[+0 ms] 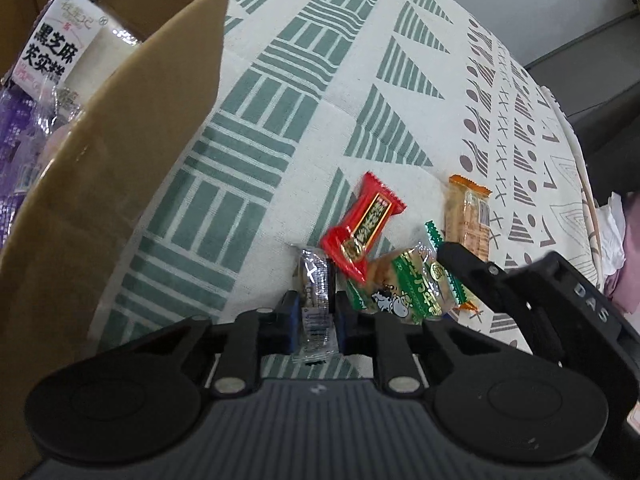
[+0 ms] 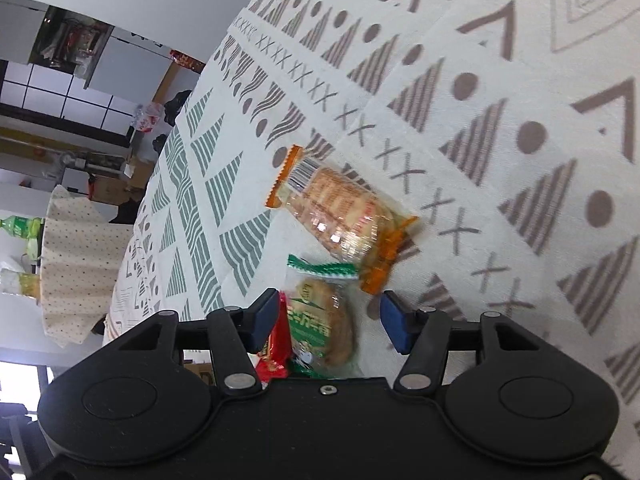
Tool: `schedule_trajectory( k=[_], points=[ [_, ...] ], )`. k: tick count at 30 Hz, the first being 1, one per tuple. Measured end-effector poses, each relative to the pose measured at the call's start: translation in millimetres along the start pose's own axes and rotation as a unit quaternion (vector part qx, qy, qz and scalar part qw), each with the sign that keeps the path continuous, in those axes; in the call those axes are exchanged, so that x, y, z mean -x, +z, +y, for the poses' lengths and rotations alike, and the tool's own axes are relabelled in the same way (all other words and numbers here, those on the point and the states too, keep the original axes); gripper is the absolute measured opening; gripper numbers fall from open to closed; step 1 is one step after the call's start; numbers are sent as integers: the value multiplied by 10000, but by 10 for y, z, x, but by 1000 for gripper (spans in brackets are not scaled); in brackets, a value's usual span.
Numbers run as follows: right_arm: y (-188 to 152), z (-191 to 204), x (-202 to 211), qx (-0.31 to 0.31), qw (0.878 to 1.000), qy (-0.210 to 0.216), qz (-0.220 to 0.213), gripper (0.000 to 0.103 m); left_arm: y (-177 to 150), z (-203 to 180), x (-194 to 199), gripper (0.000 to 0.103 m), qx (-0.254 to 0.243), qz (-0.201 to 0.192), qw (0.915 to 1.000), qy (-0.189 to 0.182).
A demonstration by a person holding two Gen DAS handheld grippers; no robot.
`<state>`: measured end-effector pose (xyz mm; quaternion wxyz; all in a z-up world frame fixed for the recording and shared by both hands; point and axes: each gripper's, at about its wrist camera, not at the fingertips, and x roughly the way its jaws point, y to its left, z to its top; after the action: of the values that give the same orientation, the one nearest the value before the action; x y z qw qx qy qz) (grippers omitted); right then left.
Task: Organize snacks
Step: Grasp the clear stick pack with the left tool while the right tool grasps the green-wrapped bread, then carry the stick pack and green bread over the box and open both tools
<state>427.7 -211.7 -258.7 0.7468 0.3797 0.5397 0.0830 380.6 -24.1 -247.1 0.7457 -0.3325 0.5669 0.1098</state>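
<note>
Four wrapped snacks on the cloth: one silver point(image 1: 316, 300), one red point(image 1: 362, 226), one green point(image 1: 408, 284), one orange point(image 1: 468, 216); one box point(image 1: 120, 152).

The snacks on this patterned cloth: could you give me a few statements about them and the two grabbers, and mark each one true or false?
1. The left gripper is shut on a silver-wrapped snack. True.
2. The right gripper is clamped on the orange-wrapped snack. False: its jaws stand open around the green-wrapped snack, and the orange one lies beyond them.
3. The red-wrapped snack lies on the tablecloth. True.
4. The cardboard box holds nothing. False: packets show inside, one with a white label.
5. The red snack sits inside the box. False: it is out on the cloth, beside the green one.
</note>
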Motion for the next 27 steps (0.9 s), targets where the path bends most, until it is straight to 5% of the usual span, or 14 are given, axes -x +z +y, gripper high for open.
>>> schedule_trajectory(
  k=[3,5,13,27],
  points=[
    [6,84,-47,93,9998,-183,-45,46,4,-6,16,17,-32,16,10000,-11],
    [-12,89,-76,62,9994,-327,-15,27,2,2,39,17,-30,19,10000,-13],
    [-154,-35,245,-80,9992,-357,-148,20,-81,0,209,17,-79,-88,9999,23],
    [-400,115,801,89,9983,238,-523,18,-338,-41,824,17,-297,-547,9978,-238]
  ],
)
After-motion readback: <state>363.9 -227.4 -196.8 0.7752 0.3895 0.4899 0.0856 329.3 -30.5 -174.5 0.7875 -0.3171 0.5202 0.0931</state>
